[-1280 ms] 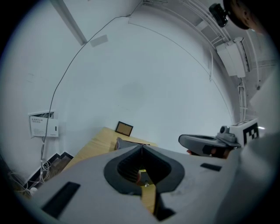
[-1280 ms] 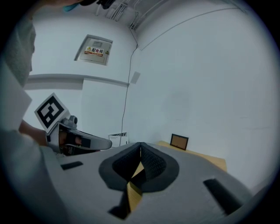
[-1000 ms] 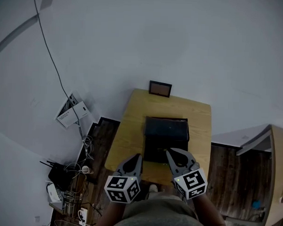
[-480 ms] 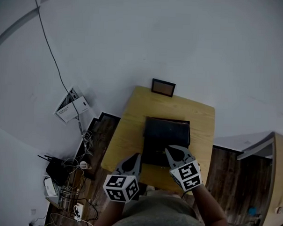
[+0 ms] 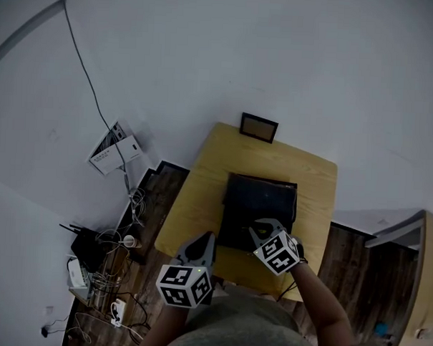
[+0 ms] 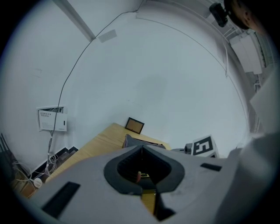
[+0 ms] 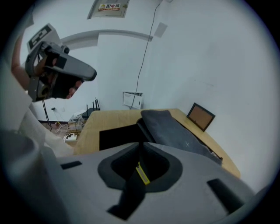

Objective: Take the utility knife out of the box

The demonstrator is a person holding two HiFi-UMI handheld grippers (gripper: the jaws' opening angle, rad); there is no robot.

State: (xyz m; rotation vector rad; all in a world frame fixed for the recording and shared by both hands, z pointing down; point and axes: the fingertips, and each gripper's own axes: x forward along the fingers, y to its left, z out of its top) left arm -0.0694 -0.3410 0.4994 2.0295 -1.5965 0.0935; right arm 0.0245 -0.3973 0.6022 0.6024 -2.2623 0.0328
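1. At far left, a tangle of cables (image 5: 105, 261) lies on the dark floor beside the wooden table (image 5: 201, 197).
2. My left gripper (image 6: 141, 148) hangs over the table's near edge, short of the box. Its jaws are pressed together with nothing between them.
3. The black box (image 5: 258, 203) sits mid-table with its lid raised. A small picture frame (image 5: 258, 127) stands at the far edge behind it.
4. My right gripper (image 7: 140, 146) tilts down over the box's near right corner, jaws closed tip to tip and clamping nothing.
5. Behind those tips I see a thin yellow strip against the dark box, seemingly the utility knife (image 7: 141, 173). I cannot tell whether it touches the gripper.
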